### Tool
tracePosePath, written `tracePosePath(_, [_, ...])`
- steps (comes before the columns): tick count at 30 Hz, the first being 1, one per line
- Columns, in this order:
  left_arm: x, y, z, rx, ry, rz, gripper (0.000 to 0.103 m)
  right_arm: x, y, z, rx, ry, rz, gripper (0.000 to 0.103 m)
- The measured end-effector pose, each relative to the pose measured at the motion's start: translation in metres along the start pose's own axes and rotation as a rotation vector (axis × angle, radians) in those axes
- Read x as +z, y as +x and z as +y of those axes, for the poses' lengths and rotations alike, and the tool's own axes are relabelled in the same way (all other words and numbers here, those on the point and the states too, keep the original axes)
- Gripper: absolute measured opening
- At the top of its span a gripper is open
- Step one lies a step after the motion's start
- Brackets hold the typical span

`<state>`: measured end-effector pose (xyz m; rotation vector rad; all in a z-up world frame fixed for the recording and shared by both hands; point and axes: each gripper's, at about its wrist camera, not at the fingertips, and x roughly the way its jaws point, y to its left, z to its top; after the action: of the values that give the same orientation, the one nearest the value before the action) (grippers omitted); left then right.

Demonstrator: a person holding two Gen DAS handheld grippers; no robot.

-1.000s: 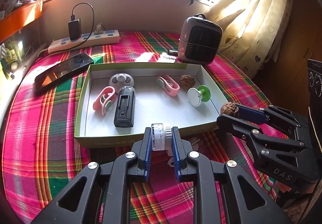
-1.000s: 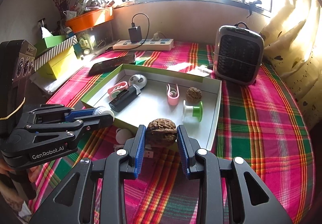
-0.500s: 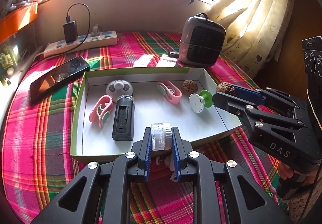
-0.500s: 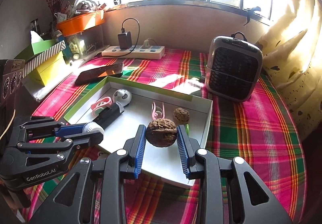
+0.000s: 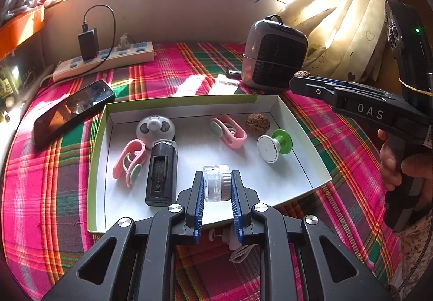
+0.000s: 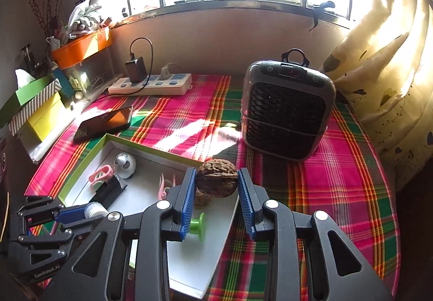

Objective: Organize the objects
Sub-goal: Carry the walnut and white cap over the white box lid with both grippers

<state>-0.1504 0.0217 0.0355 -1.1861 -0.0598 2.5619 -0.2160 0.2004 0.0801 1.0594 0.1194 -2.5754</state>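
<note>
Left gripper [image 5: 216, 190] clamped on small clear-and-white jar [image 5: 216, 183], held over near edge of white tray [image 5: 308, 163]; jar's axis lies sideways, 9-to-3 across pads. Right gripper [image 6: 216, 187] clamped on walnut [image 6: 217, 177], seam running pad to pad, hanging over tray's far corner beside second walnut [image 5: 255, 122] at 1 o'clock. Judgement: lower each straight down onto bare tray floor before letting go; jar on its side may roll, so set flat end down. Black case [image 5: 161, 172] lies long axis 6-to-12. Heater [image 6: 286, 111] stands beyond.

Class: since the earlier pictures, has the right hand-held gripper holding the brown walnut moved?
Yes. The right hand-held gripper moved from the white tray toward the grey heater.
</note>
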Motion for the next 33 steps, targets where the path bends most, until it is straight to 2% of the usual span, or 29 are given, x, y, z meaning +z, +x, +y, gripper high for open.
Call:
tracePosePath(6, [0.003,0.012,0.002,0.007,0.000,0.017,0.017,-0.001,0.021,0.001,-0.013,-0.022,0.048,0.032])
tracePosePath(16, [0.004,0.028,0.007,0.026,-0.006,0.041,0.017,-0.006,0.044,0.009,-0.072,-0.080,0.079,0.032])
tracePosePath(28, [0.003,0.036,0.012,0.026,-0.023,0.053,0.017,-0.007,0.053,0.011,-0.057,-0.064,0.089,0.032])
tracePosePath(33, [0.003,0.037,0.013,0.026,-0.025,0.050,0.017,-0.009,0.056,0.006,-0.041,-0.019,0.099,0.032])
